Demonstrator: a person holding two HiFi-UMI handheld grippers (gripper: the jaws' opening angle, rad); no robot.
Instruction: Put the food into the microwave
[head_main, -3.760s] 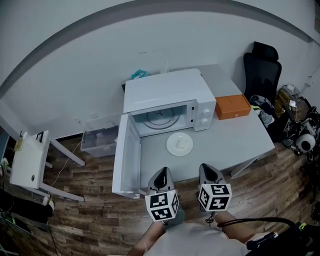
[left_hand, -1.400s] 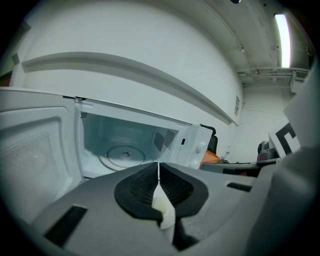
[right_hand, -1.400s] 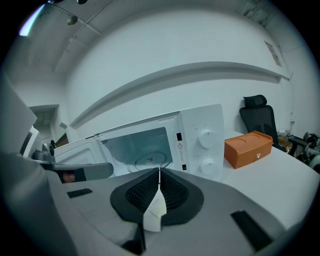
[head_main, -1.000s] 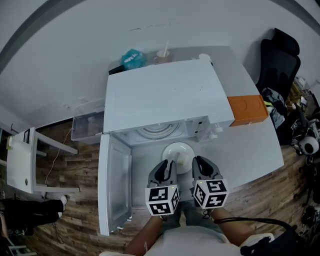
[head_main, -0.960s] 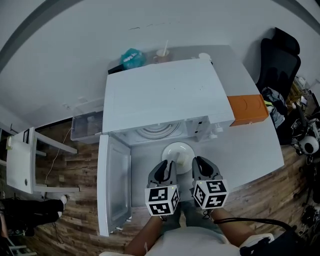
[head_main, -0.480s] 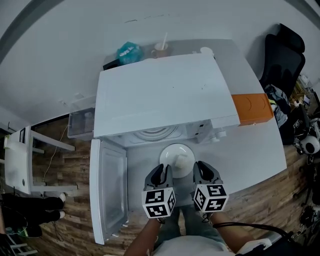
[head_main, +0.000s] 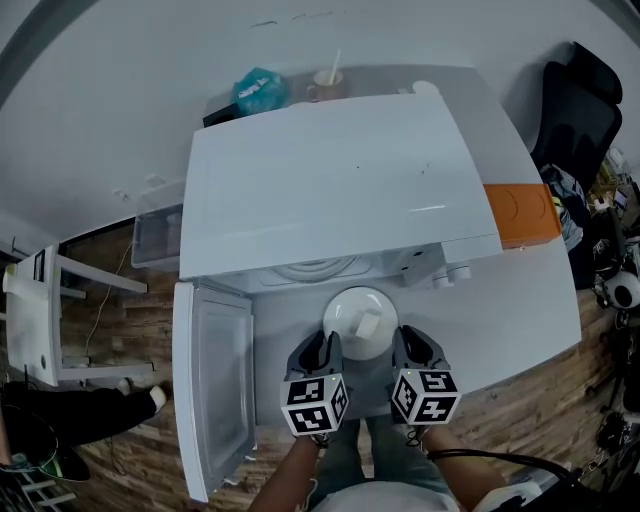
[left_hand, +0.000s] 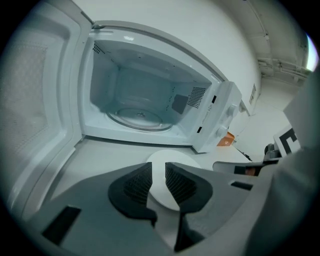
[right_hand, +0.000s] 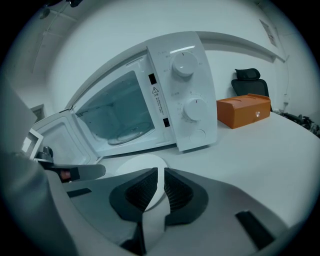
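Note:
A white plate (head_main: 358, 318) with a pale block of food (head_main: 367, 325) rests on the grey table (head_main: 510, 300), just in front of the white microwave (head_main: 330, 180). The microwave door (head_main: 213, 385) hangs wide open to the left, and the cavity with its glass turntable (left_hand: 140, 118) holds nothing. My left gripper (head_main: 327, 343) sits at the plate's near left rim and my right gripper (head_main: 406, 336) at its near right rim. In the gripper views the plate (left_hand: 172, 158) (right_hand: 136, 163) lies just beyond each pair of jaws. Left gripper (left_hand: 158, 171) and right gripper (right_hand: 161, 176) are both shut, holding nothing.
An orange box (head_main: 520, 214) stands on the table right of the microwave. A teal bag (head_main: 258, 90) and a cup (head_main: 326, 80) are behind it. A black chair (head_main: 577, 100) is at the far right. A clear bin (head_main: 155, 235) sits on the wood floor left.
The person has come closer, so the head view now looks down over the microwave. Both grippers have moved up beside the plate's near rim. The plate has not moved.

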